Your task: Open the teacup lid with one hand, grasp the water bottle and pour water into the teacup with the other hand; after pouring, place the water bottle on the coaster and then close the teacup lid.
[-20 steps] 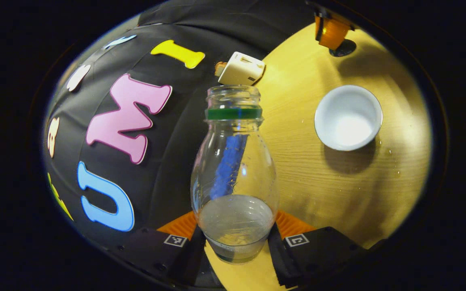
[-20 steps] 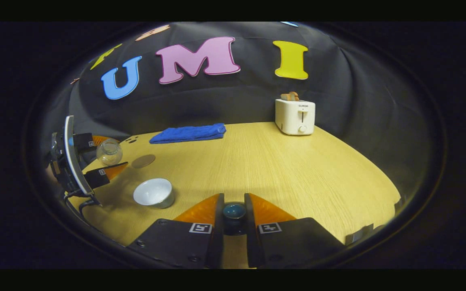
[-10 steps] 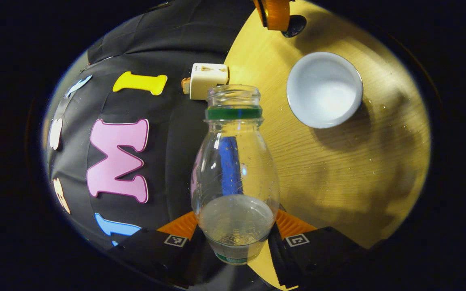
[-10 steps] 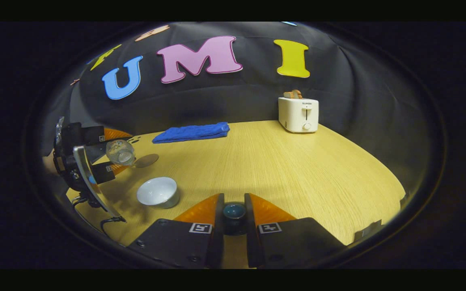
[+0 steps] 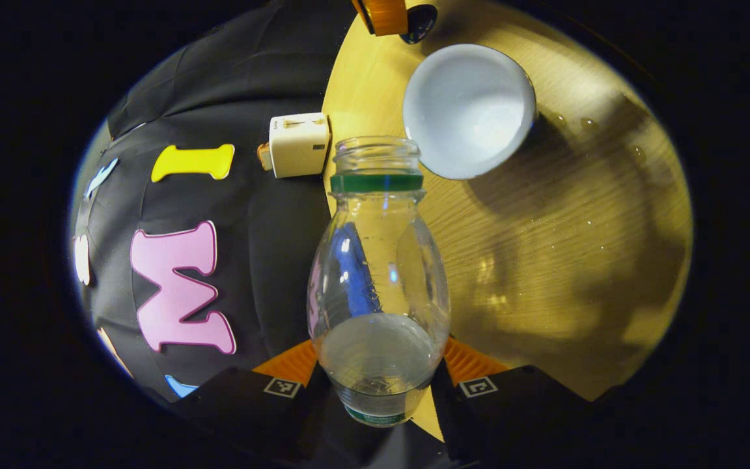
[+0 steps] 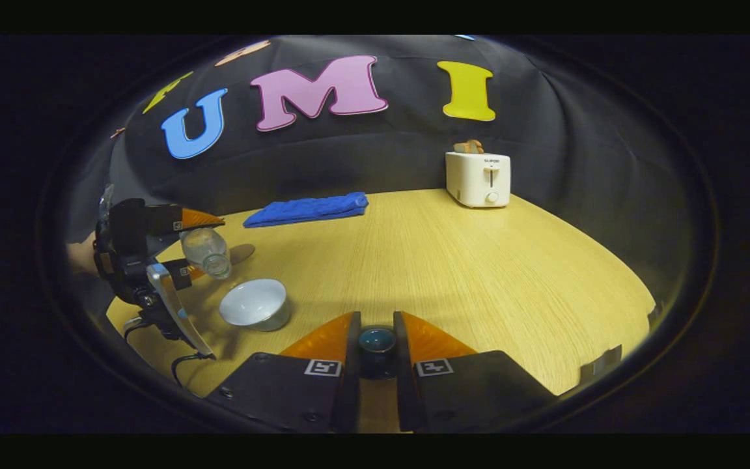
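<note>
Centrally in the left gripper view, the left gripper (image 5: 378, 384) clamps the base of a clear plastic water bottle (image 5: 378, 273) with a green neck ring, one finger pressing on each side. The uncapped bottle is tipped, its mouth reaching toward the rim of a white, round, open teacup (image 5: 469, 107) and close to it. A little water sits in the bottle's lower end. The teacup stands on the pale wooden table (image 5: 557, 247), with small water drops on the wood just beside it.

From the right gripper view, the teacup (image 6: 254, 303) stands left of the right gripper (image 6: 377, 345), whose fingers are closed on the dark blue, round knob of the teacup lid (image 6: 377, 340), held just above the table. Behind the teacup lies a round brown coaster (image 6: 243, 253). Farther behind the teacup lies a folded blue towel (image 6: 306, 208); well to its right stands a white toaster (image 6: 478, 179).
</note>
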`<state>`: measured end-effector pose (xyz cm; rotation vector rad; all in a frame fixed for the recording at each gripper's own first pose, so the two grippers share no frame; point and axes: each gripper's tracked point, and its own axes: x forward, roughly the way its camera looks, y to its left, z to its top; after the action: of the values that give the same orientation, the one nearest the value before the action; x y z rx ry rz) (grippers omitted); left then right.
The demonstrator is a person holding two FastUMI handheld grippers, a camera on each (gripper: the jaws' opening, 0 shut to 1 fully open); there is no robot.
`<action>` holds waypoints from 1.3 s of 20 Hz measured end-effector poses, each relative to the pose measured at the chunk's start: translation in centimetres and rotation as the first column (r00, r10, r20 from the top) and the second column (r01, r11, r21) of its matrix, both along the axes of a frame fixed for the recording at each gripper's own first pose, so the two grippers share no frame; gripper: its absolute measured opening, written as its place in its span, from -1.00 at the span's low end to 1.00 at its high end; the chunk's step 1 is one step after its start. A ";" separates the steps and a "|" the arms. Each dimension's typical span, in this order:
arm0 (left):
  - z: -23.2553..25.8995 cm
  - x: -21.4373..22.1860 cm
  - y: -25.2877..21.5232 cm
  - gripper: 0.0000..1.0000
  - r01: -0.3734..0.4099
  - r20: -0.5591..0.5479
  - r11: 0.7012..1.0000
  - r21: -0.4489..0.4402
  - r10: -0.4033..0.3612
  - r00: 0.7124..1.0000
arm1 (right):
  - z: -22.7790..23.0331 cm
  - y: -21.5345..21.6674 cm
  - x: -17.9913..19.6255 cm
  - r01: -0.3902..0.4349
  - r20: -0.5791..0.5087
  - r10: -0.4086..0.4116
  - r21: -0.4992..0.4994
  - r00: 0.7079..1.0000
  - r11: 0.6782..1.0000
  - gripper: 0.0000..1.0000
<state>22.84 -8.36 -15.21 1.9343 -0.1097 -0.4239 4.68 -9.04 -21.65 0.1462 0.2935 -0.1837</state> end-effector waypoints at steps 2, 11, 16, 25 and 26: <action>0.1 0.2 -0.4 0.46 0.028 0.004 0.999 0.033 -0.028 1.000 | 0.0 0.2 -0.2 0.001 0.001 -0.001 0.003 1.000 1.000 -0.39; -0.4 0.6 -1.9 0.46 0.108 0.013 0.985 0.131 -0.111 0.994 | 0.0 1.4 -0.9 -0.027 0.004 0.027 0.009 1.000 1.000 -0.46; -0.1 0.5 -2.9 0.46 0.154 0.028 0.971 0.183 -0.162 0.986 | 0.0 1.7 -1.0 -0.046 0.003 0.046 0.007 0.999 0.999 -0.47; 1.1 0.8 -4.0 0.46 0.207 0.053 0.938 0.277 -0.230 0.972 | 0.4 1.2 -1.0 -0.054 0.006 0.054 0.006 0.999 0.999 -0.37; 1.3 0.8 -4.1 0.46 0.213 0.057 0.934 0.287 -0.239 0.969 | 0.5 1.1 -1.0 -0.055 0.005 0.055 0.003 0.998 0.998 -0.47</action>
<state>23.64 -12.47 -13.90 2.2305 -0.3521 -0.5260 3.65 -7.89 -21.19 0.1418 0.2929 -0.1282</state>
